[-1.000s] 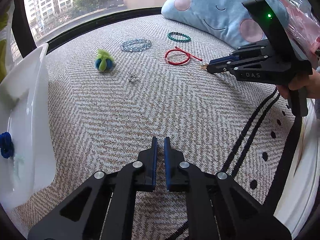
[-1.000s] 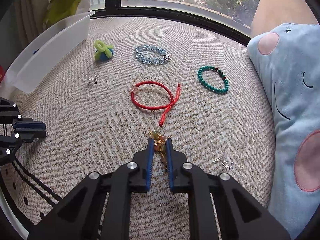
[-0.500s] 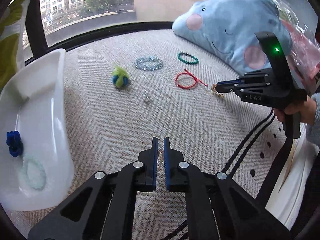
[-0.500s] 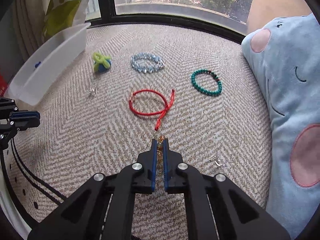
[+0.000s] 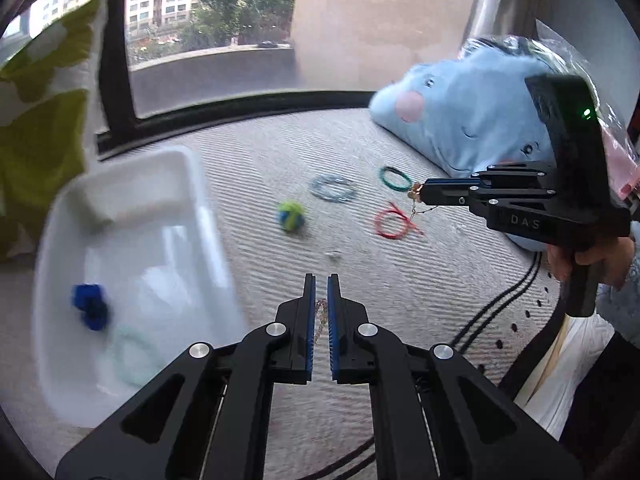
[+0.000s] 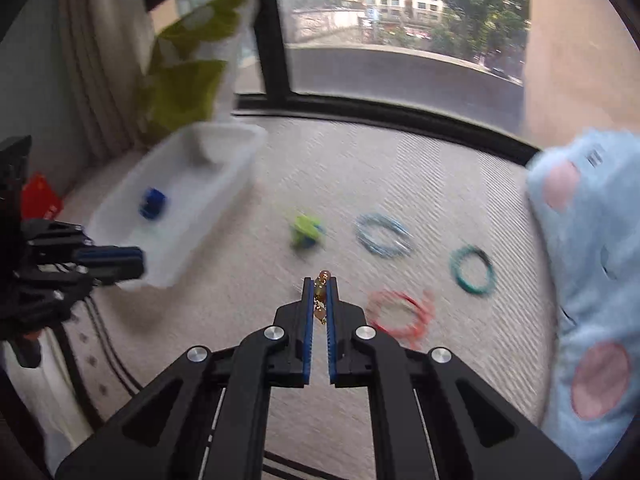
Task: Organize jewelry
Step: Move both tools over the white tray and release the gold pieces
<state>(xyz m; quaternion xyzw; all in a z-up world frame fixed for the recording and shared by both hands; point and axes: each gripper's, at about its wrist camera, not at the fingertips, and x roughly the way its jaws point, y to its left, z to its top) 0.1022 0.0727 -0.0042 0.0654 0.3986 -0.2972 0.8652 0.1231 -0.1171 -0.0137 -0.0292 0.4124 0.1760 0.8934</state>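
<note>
The left gripper points forward and downward, its fingers drawn almost together with only a thin gap. The right gripper is tilted downward in the same way, its fingers pressed close. A hand grips the right gripper's handle from below.

Herringbone rug — bracelets, tray

rug: woven cloth, herringbone, matt, rough | tray: white plastic, smooth, glossy | plush cushion: blue fuzzy cloth | left gripper: matt black plastic, ribbed blue pads, shiny metal pins | gold chain: glossy amber beads, metal links | red bracelet: cord
</note>
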